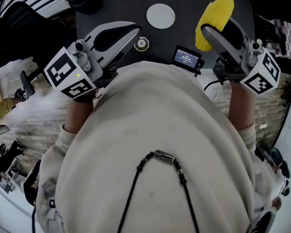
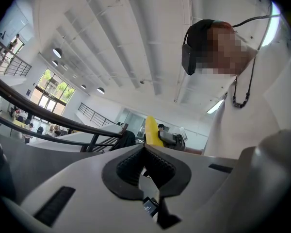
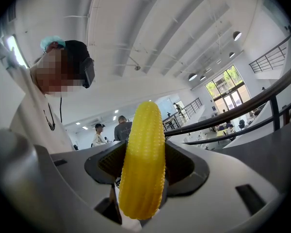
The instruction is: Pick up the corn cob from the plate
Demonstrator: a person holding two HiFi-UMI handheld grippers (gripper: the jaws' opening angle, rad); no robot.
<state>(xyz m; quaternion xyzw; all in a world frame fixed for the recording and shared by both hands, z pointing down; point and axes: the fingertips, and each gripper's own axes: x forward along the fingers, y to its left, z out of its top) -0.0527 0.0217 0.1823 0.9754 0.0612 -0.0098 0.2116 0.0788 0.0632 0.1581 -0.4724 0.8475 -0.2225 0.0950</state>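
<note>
The yellow corn cob (image 1: 214, 18) is up off the table with my right gripper (image 1: 207, 31) shut on it, to the right of the white plate (image 1: 160, 16). In the right gripper view the corn cob (image 3: 143, 164) stands nearly upright between the black pads (image 3: 184, 164), its tip rising above them. My left gripper (image 1: 134, 29) hovers at the left of the plate, jaws together and nothing in them. From the left gripper view its pads (image 2: 128, 166) meet at the tips, and the corn cob (image 2: 152, 129) shows far off beyond them.
The plate rests on a dark table (image 1: 116, 6). Near the table's front edge are a small device with a lit screen (image 1: 186, 58) and a small round object (image 1: 142, 43). The person's cream sweater (image 1: 155, 149) fills the lower head view. Chairs and floor lie at the left.
</note>
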